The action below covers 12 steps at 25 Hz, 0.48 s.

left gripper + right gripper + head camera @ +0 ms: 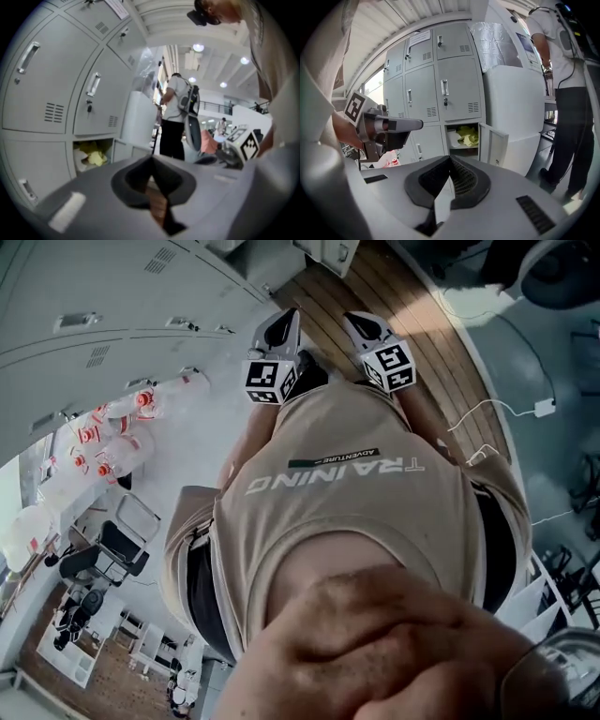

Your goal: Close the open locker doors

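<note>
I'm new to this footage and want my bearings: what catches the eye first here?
An open locker door hangs ajar below two shut lockers, baring yellow material stuffed inside. The left gripper and right gripper are both shut, empty, and apart from it.

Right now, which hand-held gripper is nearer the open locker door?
Probably left: the left hand-held gripper is toward the lockers, the right hand-held gripper beyond it, farther from the open locker door.

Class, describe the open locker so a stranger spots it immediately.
Find the grey locker bank beside the white cabinet. In the column nearest that cabinet, below two shut doors, is the open locker. Only its door stands ajar, showing yellow items inside.
</note>
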### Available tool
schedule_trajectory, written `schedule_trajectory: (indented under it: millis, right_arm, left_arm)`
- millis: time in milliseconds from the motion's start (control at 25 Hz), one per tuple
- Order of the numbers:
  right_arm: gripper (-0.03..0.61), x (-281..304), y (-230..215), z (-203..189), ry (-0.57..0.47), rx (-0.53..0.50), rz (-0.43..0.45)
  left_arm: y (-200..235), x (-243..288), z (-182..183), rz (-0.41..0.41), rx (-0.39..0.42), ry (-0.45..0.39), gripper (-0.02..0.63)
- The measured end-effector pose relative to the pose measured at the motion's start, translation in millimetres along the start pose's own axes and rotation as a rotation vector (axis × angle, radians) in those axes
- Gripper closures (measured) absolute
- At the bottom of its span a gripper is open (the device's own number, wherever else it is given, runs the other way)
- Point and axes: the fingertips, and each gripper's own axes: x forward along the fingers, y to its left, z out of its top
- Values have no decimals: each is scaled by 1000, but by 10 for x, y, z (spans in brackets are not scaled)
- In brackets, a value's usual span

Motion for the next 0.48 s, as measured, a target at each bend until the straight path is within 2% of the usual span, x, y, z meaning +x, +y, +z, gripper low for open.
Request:
schedule_trajectory:
  millis: [120,280,480]
  right_arm:
    - [565,286,-91,208,-14,22,-37]
    - [565,522,-220,233,-3,109,-107]
    - [565,662,-314,196,38,111,-149]
  left_arm:
    - [245,184,53,-56,20,7,614]
    - [473,348,-37,-133,35,45,614]
    - [743,412,-67,-138,18,65,614]
